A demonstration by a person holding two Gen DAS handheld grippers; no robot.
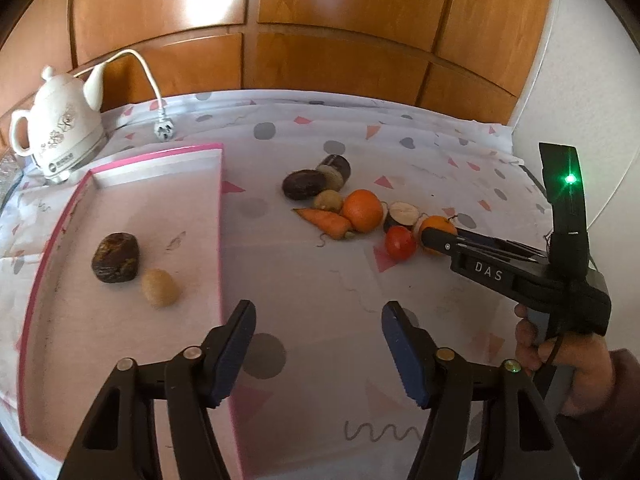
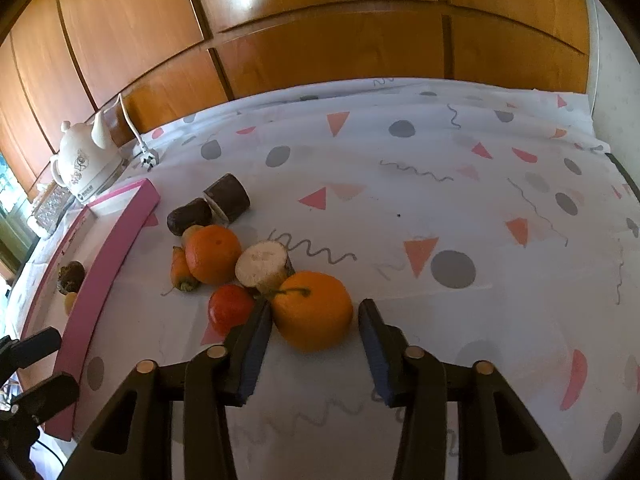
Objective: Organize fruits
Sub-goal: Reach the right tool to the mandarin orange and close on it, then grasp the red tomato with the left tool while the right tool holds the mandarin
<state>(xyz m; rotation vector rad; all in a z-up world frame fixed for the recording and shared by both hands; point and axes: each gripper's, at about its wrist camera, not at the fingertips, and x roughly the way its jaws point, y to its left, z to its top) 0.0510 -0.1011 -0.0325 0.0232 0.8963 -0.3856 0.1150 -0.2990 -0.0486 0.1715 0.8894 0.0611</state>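
My right gripper straddles an orange on the tablecloth. Its left pad is against the fruit, the right pad stands a little off it, so it is open. A red tomato, a cut white root, a second orange and a carrot lie just beyond. In the left wrist view my left gripper hangs open over bare cloth beside the pink-rimmed tray. The tray holds a dark brown fruit and a small tan one. The right gripper reaches the pile from the right.
Two dark cylindrical pieces and a kiwi lie at the pile's far end. A white kettle with its cord and plug stands behind the tray. Wooden cabinet doors back the table.
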